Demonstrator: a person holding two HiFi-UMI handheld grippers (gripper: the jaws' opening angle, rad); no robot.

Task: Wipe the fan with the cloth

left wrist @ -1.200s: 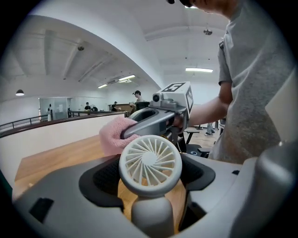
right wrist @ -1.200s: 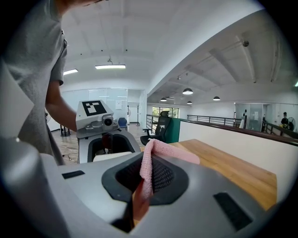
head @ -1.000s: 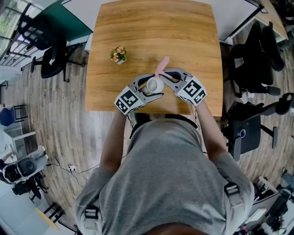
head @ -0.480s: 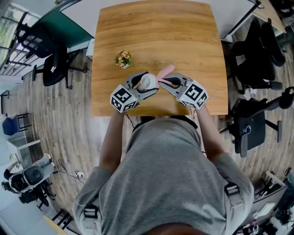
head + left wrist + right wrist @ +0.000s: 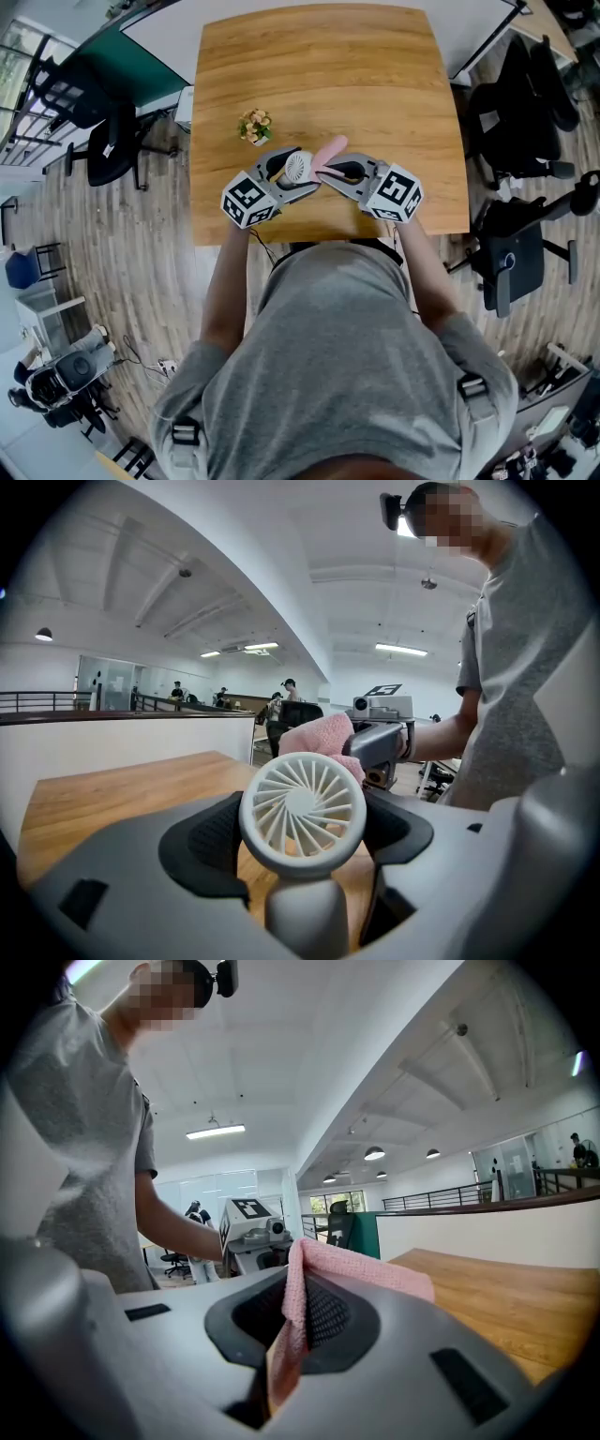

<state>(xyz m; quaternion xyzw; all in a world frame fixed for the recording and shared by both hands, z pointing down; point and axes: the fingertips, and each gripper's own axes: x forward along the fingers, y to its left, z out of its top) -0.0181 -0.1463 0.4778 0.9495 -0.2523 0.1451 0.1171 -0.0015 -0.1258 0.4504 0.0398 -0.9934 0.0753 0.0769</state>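
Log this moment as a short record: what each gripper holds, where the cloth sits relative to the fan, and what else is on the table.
left gripper: shut on the white fan, gripped by its handle and held above the table
right gripper: shut on the pink cloth
cloth vs fan: close against the fan head's rim; contact not certain
table: wooden, carrying a small pot of flowers

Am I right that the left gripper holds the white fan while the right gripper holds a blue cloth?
Not quite: the cloth in the right gripper is pink, not blue, as the right gripper view shows. The left gripper does hold the white fan.
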